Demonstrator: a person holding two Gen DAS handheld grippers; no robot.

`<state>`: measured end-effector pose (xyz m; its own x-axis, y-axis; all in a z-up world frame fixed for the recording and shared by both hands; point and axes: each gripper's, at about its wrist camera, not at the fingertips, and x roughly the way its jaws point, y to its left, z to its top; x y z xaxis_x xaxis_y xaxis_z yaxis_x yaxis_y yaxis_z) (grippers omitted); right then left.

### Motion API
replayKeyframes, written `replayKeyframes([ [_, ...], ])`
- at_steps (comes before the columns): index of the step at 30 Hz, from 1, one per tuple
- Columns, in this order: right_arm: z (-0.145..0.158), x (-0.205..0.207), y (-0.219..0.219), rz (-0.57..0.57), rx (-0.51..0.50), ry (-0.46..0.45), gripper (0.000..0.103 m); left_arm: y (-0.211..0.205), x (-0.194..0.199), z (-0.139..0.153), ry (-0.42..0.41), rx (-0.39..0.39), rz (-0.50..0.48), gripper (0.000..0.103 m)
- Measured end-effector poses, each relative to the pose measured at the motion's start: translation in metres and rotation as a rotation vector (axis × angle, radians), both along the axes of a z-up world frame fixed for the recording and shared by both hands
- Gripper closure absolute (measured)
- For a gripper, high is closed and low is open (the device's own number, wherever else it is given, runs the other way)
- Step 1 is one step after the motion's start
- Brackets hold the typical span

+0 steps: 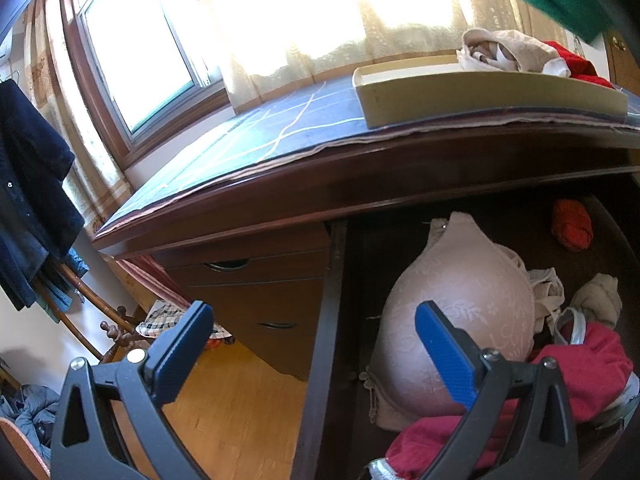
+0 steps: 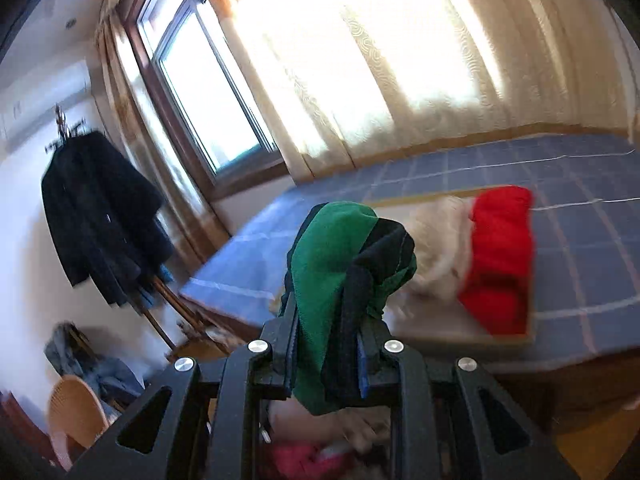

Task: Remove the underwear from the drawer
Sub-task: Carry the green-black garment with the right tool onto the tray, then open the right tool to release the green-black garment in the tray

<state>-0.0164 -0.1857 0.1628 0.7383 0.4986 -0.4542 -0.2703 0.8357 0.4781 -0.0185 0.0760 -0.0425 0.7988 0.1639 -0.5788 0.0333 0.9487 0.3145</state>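
while you lift: your right gripper is clamped on green underwear, above the tray
left gripper: fingers spread, empty, over the open drawer
drawer: bra

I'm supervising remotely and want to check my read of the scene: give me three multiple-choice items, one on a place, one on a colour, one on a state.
1. Where does the cream tray sit?
A. On the floor
B. On the blue checked cloth on the desk top
C. Inside the drawer

2. What colour is the garment in the right gripper?
A. Green with a dark band
B. Yellow
C. White

3. How is the left gripper?
A. Shut on the pink bra
B. Shut on a sock
C. Open, holding nothing

Answers:
1 B, the tray rests on the cloth, above the open drawer.
2 A, green cloth is pinched between the jaws.
3 C, its blue pads stand wide apart, with the pink bra lying beyond them.
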Motion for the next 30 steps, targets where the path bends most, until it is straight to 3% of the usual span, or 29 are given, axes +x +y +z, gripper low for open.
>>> replayKeyframes([
  [6,-0.019,0.063,0.028,-0.005,0.055,0.02,0.079,0.0,-0.001,0.0,0.001,0.0,-0.002,0.0],
  [11,-0.047,0.107,0.051,-0.003,0.111,0.097,0.079,0.0,-0.002,0.002,-0.002,0.001,-0.013,0.0],
  [19,-0.086,0.136,0.075,0.009,0.23,0.218,0.079,0.002,-0.002,0.003,0.003,-0.008,-0.018,0.0],
  [24,-0.091,0.142,0.087,-0.007,0.142,0.232,0.077,0.002,-0.001,0.002,0.005,-0.007,-0.017,0.0],
  [25,-0.092,0.143,0.088,-0.015,0.114,0.239,0.073,0.002,-0.001,0.003,0.005,-0.007,-0.017,0.0],
  [27,-0.094,0.145,0.09,-0.029,0.052,0.246,0.043,0.002,0.0,0.002,0.004,-0.006,-0.017,0.0],
  [30,-0.094,0.144,0.083,-0.042,0.053,0.254,0.035,0.001,-0.001,0.002,0.003,-0.003,-0.018,0.0],
])
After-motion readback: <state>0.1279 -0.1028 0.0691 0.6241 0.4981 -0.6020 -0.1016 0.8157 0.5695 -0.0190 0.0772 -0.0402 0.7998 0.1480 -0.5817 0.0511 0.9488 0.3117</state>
